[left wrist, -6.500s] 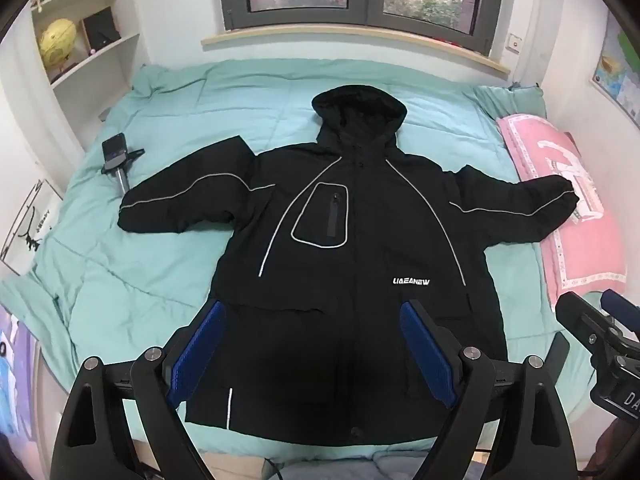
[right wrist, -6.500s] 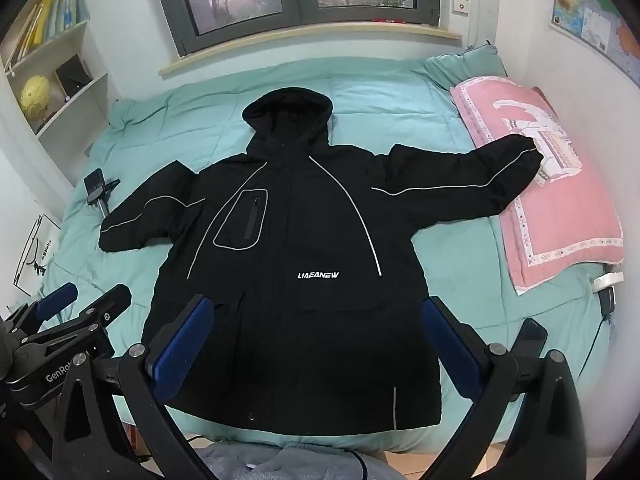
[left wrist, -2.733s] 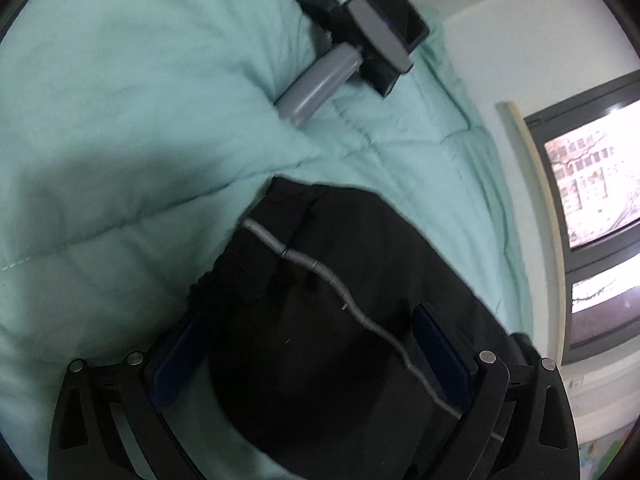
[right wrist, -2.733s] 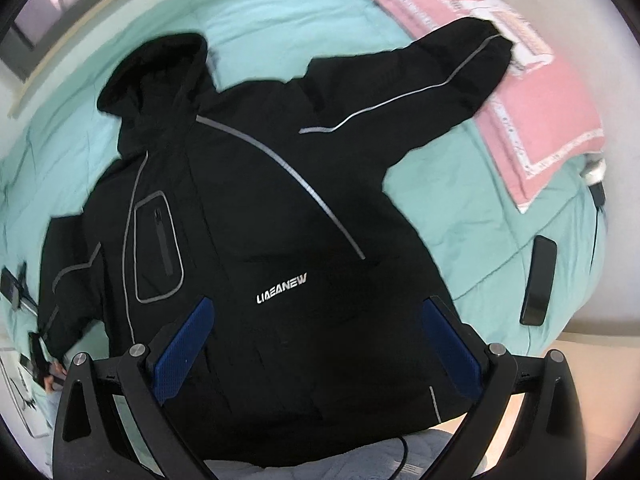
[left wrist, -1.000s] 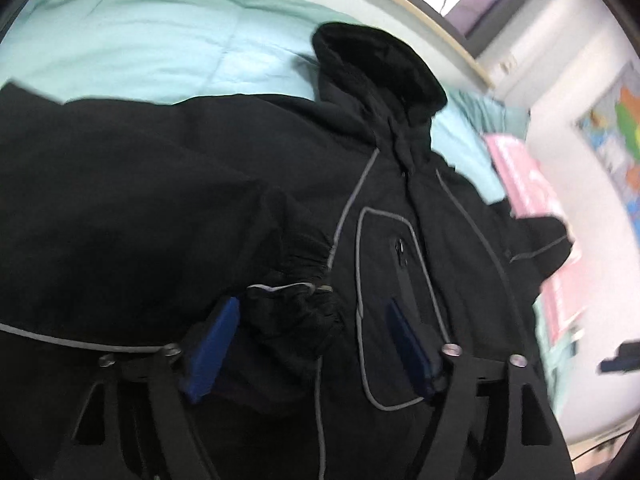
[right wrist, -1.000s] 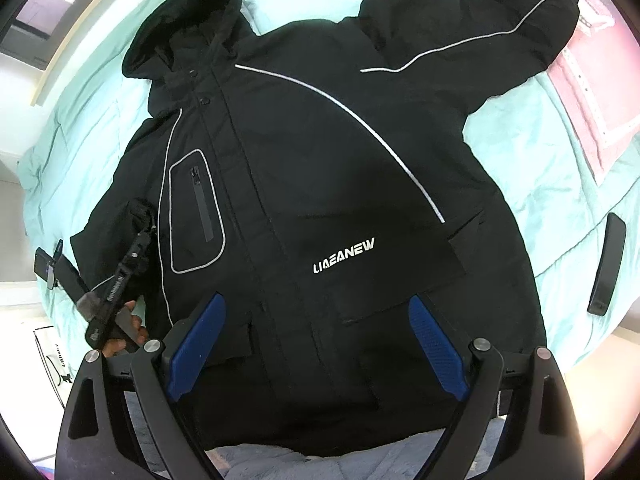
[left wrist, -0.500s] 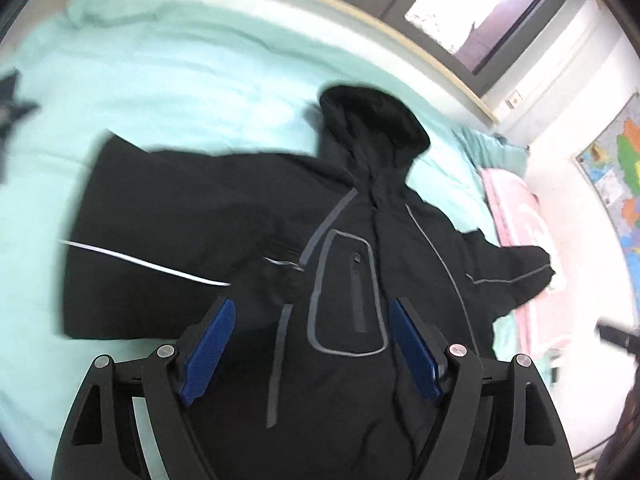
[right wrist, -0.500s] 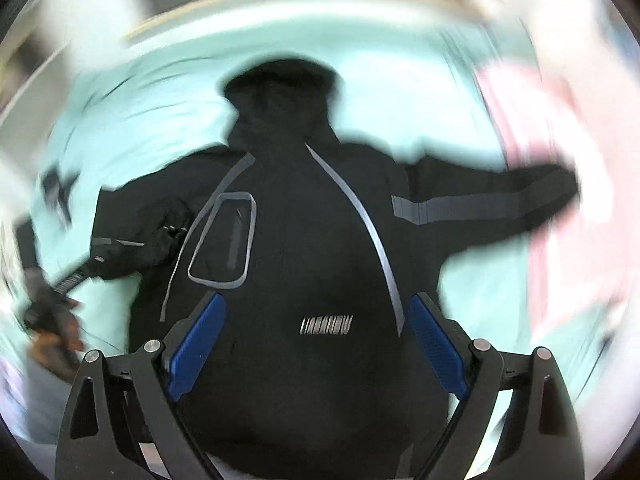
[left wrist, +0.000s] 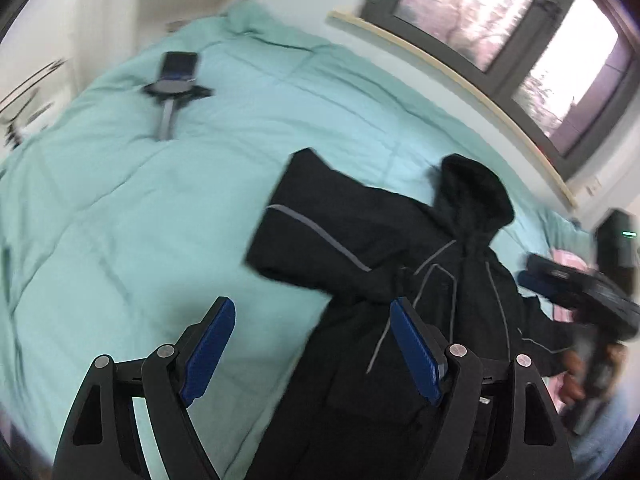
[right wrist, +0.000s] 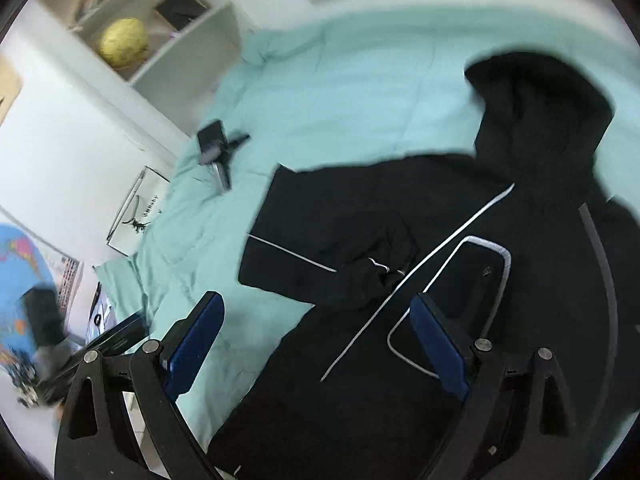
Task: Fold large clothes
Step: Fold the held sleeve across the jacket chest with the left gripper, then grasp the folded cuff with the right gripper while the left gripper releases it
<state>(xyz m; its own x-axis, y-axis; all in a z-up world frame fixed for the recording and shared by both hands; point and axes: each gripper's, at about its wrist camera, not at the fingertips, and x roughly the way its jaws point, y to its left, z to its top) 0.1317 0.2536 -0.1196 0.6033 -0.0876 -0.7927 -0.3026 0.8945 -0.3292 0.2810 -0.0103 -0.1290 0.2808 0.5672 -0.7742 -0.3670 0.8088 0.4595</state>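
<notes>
A black hooded jacket (left wrist: 452, 280) with grey piping lies face up on a teal bed (left wrist: 120, 208). Its left sleeve (left wrist: 320, 236) is folded inward, the cuff resting by the chest pocket. My left gripper (left wrist: 312, 344) is open and empty, held above the bed just left of the jacket's body. In the right wrist view the jacket (right wrist: 500, 280) fills the right side and the folded sleeve (right wrist: 320, 240) lies ahead. My right gripper (right wrist: 316, 344) is open and empty above the jacket's left edge. The right gripper's body also shows at the far right of the left wrist view (left wrist: 576, 292).
A phone on a small tripod (left wrist: 176, 80) lies on the bed at the far left, also in the right wrist view (right wrist: 216, 148). A window (left wrist: 520, 40) runs along the far wall. White shelves with a yellow globe (right wrist: 122, 42) stand left of the bed.
The left gripper has let go of the sleeve cuff, leaving the sleeve folded over the chest, and pulled back leftward. The right gripper has swung left toward that side of the jacket.
</notes>
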